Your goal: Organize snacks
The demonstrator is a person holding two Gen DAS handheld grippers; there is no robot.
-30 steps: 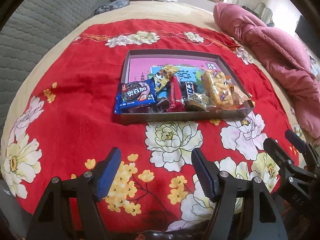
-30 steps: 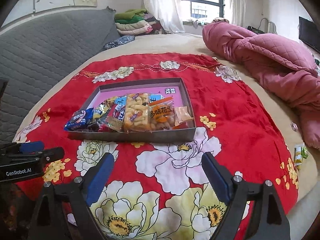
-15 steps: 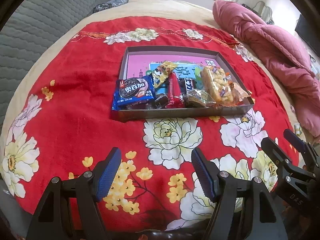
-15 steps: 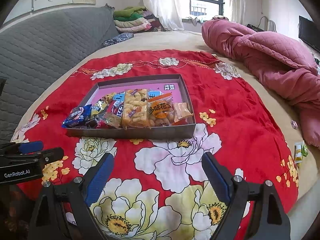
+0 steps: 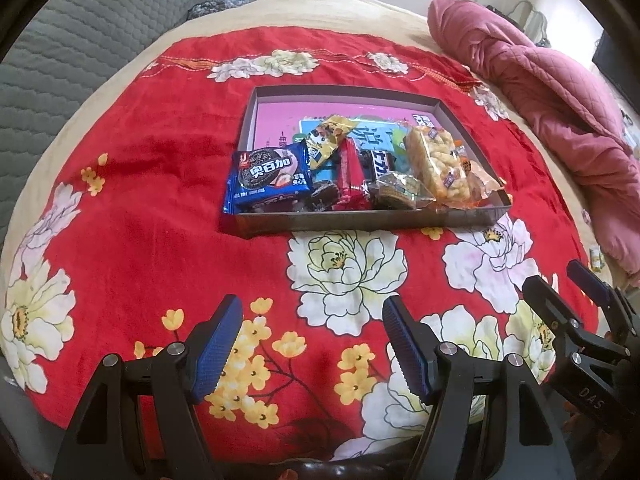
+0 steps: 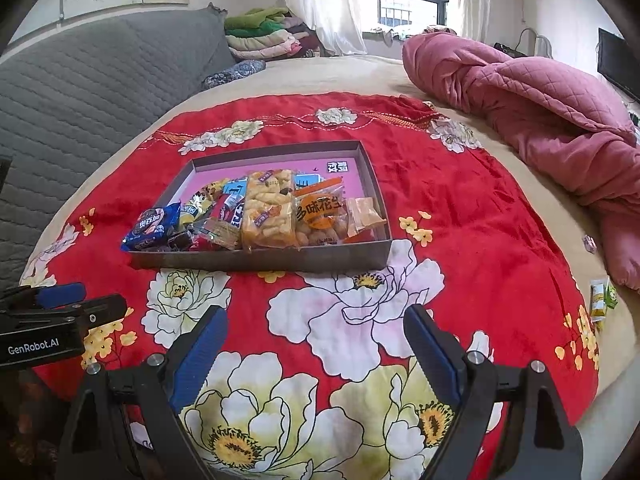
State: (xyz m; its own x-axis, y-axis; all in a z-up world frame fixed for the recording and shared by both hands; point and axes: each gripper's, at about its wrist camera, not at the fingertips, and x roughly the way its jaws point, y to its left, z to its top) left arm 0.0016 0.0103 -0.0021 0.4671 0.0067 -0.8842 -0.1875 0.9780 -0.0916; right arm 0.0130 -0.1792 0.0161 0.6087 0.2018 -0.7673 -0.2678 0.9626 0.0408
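Straight ahead of the left gripper (image 5: 312,344), well apart from its widely spread, empty fingers, sits the snack tray (image 5: 360,222) on the red floral blanket (image 5: 160,240). A blue cookie packet (image 5: 270,176) overhangs the tray's near left corner, with a yellow puffed-snack bag (image 5: 438,164) toward the right. The right gripper (image 5: 580,292) shows at the edge, off to the right.

Ahead and slightly left of the right gripper (image 6: 316,344), likewise wide open and holding nothing, the same tray (image 6: 280,258) holds the cookie packet (image 6: 154,226), puffed-snack bag (image 6: 268,216) and an orange peanut bag (image 6: 320,218). The left gripper (image 6: 60,300) is at far left.
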